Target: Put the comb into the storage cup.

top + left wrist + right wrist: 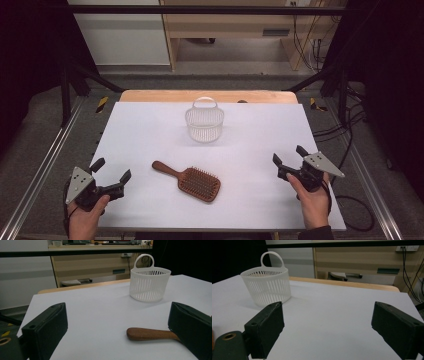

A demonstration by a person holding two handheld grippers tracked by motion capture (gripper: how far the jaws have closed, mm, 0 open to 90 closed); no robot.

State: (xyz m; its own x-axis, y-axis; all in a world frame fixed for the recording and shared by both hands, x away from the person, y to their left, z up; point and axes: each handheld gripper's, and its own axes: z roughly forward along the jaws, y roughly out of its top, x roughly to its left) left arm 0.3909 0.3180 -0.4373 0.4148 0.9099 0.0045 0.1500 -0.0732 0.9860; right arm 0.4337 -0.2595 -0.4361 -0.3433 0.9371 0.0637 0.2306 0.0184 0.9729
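Hairbrush [192, 180] lies flat on the white table [260, 150], handle toward the left gripper [111, 176]. Basket [204, 122] upright, well beyond the hairbrush. Right gripper [288, 156] off to the hairbrush's other side. Both grippers: jaws spread wide, holding nothing.

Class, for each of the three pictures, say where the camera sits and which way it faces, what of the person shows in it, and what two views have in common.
High view: above the person's side, looking forward and down on the table; both hands, left gripper and right gripper show.
Left gripper view: low by the table's near left, facing the basket and brush handle between its open jaws.
Right gripper view: low at the near right, facing the basket between its open jaws.
Shared: both gripper views show the basket.
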